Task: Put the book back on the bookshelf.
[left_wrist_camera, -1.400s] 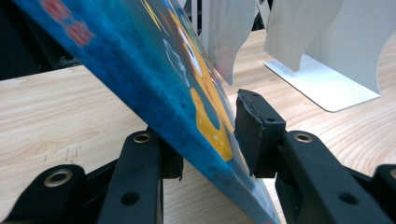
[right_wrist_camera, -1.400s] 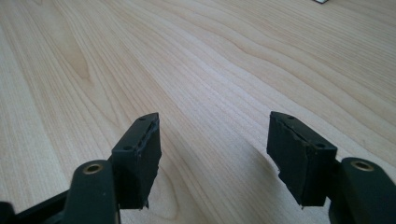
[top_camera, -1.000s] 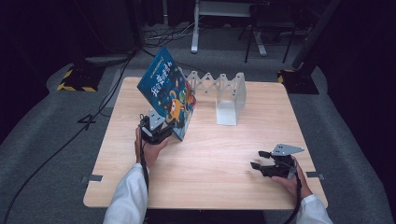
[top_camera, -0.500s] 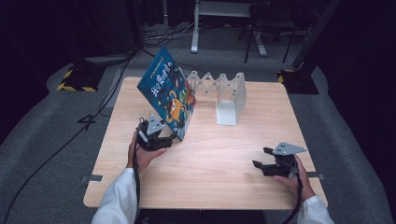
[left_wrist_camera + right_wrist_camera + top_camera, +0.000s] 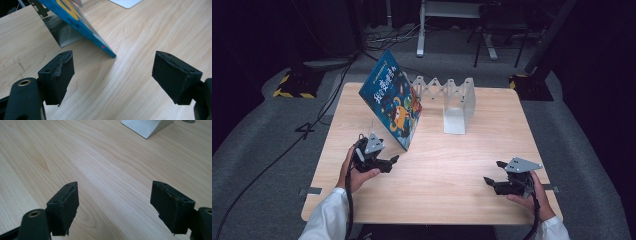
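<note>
A blue picture book (image 5: pixel 392 102) stands tilted on the wooden table (image 5: pixel 452 160), leaning back against a folding metal book rack (image 5: pixel 447 95). My left gripper (image 5: pixel 393 161) hovers just in front of the book's lower corner (image 5: pixel 106 48), apart from it. Its jaws have just been opening and stand open with nothing between them (image 5: pixel 112 75). My right gripper (image 5: pixel 490 182) is near the table's front right, far from the book. Its jaws have also just been opening and hold nothing (image 5: pixel 115 202) over bare wood.
The rack's white end plate (image 5: pixel 455 120) rests on the table right of the book; its corner (image 5: pixel 147 126) lies ahead of the right gripper. A shiny metal plate (image 5: pixel 62 31) sits under the leaning book. Cables (image 5: pixel 312 125) and stands lie on the grey floor.
The left gripper has let go of the book's lower edge and drawn back toward the person, jaws wider. The book stays leaning on the rack. The right gripper's jaws have widened and it has risen slightly.
</note>
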Action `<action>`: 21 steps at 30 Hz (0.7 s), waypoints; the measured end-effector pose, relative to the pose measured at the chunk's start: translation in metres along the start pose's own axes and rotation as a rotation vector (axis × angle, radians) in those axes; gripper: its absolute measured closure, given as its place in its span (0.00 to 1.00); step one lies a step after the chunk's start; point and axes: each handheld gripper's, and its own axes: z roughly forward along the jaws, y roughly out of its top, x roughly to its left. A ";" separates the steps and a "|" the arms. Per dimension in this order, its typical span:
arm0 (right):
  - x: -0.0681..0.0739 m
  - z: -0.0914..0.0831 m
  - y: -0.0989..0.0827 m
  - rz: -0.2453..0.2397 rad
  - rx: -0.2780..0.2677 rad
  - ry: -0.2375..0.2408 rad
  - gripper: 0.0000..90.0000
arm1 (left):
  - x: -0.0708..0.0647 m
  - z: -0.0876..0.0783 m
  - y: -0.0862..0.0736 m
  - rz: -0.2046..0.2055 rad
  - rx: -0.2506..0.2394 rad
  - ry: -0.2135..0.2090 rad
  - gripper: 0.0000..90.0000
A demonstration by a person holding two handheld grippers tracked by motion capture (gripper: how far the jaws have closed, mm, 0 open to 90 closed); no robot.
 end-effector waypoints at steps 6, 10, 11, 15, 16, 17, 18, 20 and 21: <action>-0.002 -0.007 -0.005 -0.007 0.010 -0.049 0.26 | -0.011 -0.011 -0.011 0.076 0.038 0.055 0.20; -0.003 -0.012 -0.009 -0.012 0.016 -0.066 0.26 | -0.014 -0.017 -0.019 0.096 0.067 0.057 0.20; -0.003 -0.013 -0.010 -0.011 0.017 -0.067 0.26 | -0.015 -0.018 -0.021 0.099 0.076 0.059 0.20; -0.007 -0.017 -0.016 -0.003 0.016 -0.076 0.26 | -0.015 -0.022 -0.030 0.100 0.099 0.075 0.19; -0.007 -0.018 -0.017 -0.001 0.017 -0.075 0.26 | -0.014 -0.024 -0.033 0.099 0.101 0.076 0.20; -0.008 -0.020 -0.019 -0.002 0.020 -0.083 0.26 | -0.014 -0.025 -0.036 0.096 0.105 0.077 0.20; -0.009 -0.021 -0.020 -0.001 0.021 -0.089 0.26 | -0.013 -0.026 -0.039 0.097 0.110 0.078 0.20; -0.011 -0.022 -0.022 0.000 0.023 -0.097 0.26 | -0.013 -0.028 -0.043 0.098 0.124 0.084 0.20; -0.012 -0.023 -0.024 0.003 0.024 -0.098 0.26 | -0.012 -0.029 -0.046 0.091 0.126 0.087 0.20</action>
